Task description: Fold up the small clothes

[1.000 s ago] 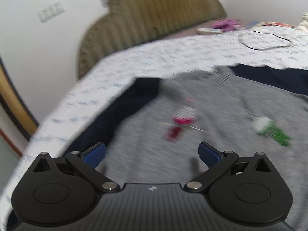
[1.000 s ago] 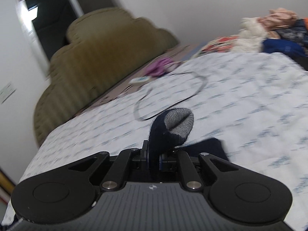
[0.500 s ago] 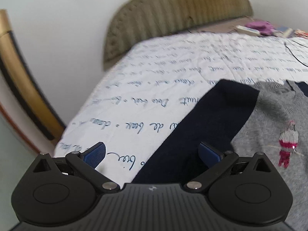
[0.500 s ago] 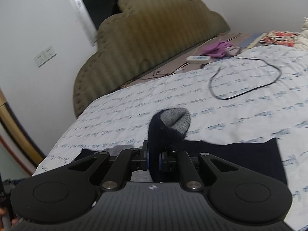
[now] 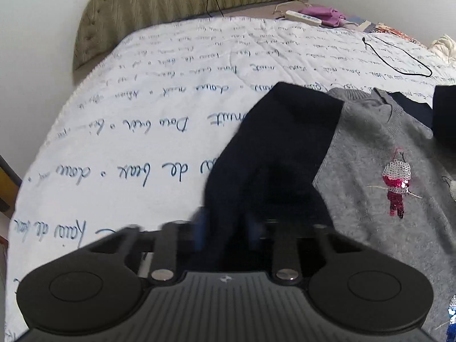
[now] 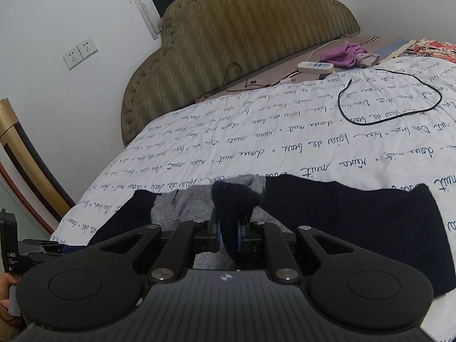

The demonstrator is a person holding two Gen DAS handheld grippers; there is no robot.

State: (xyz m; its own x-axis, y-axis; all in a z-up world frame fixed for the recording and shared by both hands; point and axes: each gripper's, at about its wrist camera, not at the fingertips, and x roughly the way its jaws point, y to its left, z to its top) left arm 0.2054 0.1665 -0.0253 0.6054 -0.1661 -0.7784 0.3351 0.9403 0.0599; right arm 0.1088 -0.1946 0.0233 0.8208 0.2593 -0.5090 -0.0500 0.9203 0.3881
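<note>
1. Here, a small grey sweater (image 5: 367,154) with navy sleeves lies flat on a white bedspread (image 5: 142,108) printed with blue handwriting.
2. The left gripper (image 5: 225,228) has its blue-padded fingers pressed in on the navy left sleeve (image 5: 273,142), pinching the cloth right at its tips; the fingers are blurred.
3. Just to the right of that gripper, the grey chest shows a sequined pink and white figure (image 5: 396,183).
4. The right gripper (image 6: 228,235) is pinched on a bunched fold of navy cloth (image 6: 232,196) that stands up between its pads.
5. Ahead and to the right of this gripper, the other navy sleeve (image 6: 356,219) lies spread flat.
6. Far ahead of both tools stand an olive padded headboard (image 6: 250,37), a black cable loop (image 6: 390,105) and a white power strip (image 6: 315,67).
</note>
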